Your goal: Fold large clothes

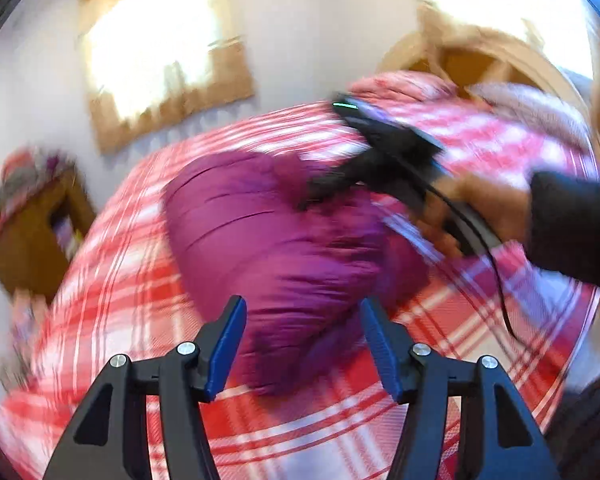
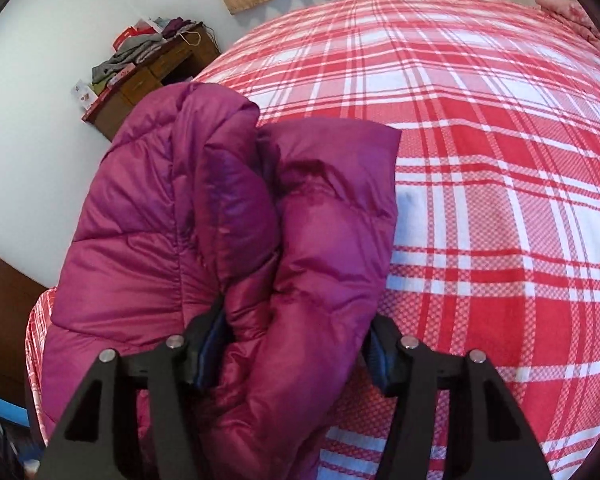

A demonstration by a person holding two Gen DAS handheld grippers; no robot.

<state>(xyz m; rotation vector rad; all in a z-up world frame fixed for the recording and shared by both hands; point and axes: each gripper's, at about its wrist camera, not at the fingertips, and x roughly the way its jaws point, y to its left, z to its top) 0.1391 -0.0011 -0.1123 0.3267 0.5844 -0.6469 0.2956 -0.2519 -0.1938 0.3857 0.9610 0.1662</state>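
A magenta puffer jacket (image 1: 284, 240) lies bunched on a bed with a red and white plaid cover (image 1: 132, 280). The left wrist view is blurred by motion. My left gripper (image 1: 302, 312) is open and empty, just above the jacket's near edge. My right gripper (image 1: 312, 196) reaches in from the right, its tips in the jacket's far side. In the right wrist view the right gripper (image 2: 296, 344) is closed around a thick fold of the jacket (image 2: 228, 208), which bulges between the jaws and hides the blue pads in part.
A wooden dresser (image 2: 156, 72) piled with clothes stands by the white wall at the bed's far left. A curtained window (image 1: 156, 52) is on the wall. Pink pillows (image 1: 404, 84) and a wooden headboard (image 1: 472, 64) lie at the bed's far end. The plaid cover (image 2: 480, 160) stretches right of the jacket.
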